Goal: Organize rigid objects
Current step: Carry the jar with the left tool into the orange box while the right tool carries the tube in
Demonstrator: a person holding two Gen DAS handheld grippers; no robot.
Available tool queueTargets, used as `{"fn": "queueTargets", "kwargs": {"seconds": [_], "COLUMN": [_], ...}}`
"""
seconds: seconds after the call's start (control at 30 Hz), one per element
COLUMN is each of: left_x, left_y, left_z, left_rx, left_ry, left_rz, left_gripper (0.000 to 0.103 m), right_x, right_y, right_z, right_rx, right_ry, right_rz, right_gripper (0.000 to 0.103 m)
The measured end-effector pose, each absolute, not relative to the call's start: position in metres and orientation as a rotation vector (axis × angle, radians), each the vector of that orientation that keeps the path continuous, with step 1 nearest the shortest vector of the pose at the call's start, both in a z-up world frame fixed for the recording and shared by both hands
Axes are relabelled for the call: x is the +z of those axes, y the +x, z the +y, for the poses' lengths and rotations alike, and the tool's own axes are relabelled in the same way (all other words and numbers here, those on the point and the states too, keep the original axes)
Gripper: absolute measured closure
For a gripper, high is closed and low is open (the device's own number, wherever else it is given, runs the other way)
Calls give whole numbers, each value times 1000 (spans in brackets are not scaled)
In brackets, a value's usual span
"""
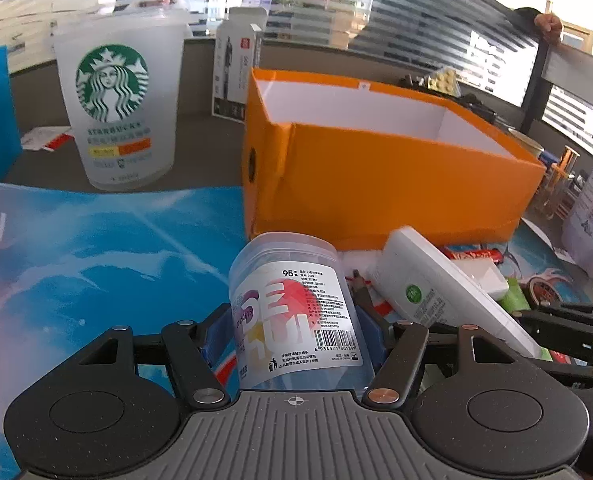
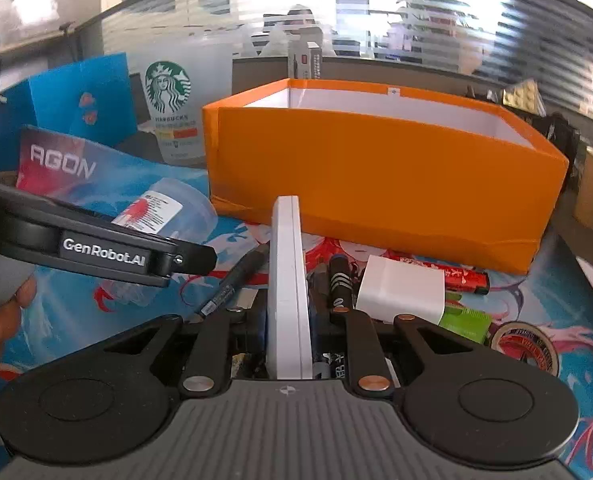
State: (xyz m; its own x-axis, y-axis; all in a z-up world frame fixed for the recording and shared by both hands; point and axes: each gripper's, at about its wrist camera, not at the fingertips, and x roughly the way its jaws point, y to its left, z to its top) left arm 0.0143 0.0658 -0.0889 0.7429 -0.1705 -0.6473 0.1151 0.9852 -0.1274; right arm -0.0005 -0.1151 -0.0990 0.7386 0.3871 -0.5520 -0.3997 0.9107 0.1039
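- Handling of the clear plastic jar [image 1: 296, 304]: it is lying between the fingers of the left gripper [image 1: 296, 332], which are standing moderately wide and closing on its labelled wall. It looks light, hollow and smooth — probably slippery, and likely to flex under a hard squeeze.
- Grip point for the jar: the label band at mid-body is giving the pads the best friction; the domed end ahead of the fingertips is offering none.
- Handling of the white remote-like slab [image 2: 288, 292]: it is standing on edge, clamped between the nearly closed fingers of the right gripper [image 2: 288, 320], with its upper end projecting forward past the fingertips. It appears rigid, thin and light — a stiff lever that may pivot in the pads if swung fast.
- Grip point for the slab: the flat faces are already seated against the pads, low on its length.
- Destination: the open orange box [image 2: 376, 168] is sitting directly ahead of both sets of fingers, beyond the loose pens and white adapter [image 2: 400, 292] lying just past the right fingertips.
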Motion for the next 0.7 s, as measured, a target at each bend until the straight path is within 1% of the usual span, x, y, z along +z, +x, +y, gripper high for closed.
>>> {"fn": "queueTargets", "kwargs": {"seconds": [0.13,0.37,0.7], "left_x": [-82,-69,-22], "left_y": [12,14,16], "left_z": [70,67,51], "left_rx": [-156,-135,-148], "left_ry": [-93,-82,-39], "left_rz": [710,687,576], "left_gripper": [38,38,38], "right_x": [-92,-71,-37], "right_y": [-3,-11,-8], "right_z": [-123,-126,-143], "right_rx": [436,422,407], "right_ry": [37,-7,-5], "right_rz": [596,512,403], "right_gripper": [86,86,86]}}
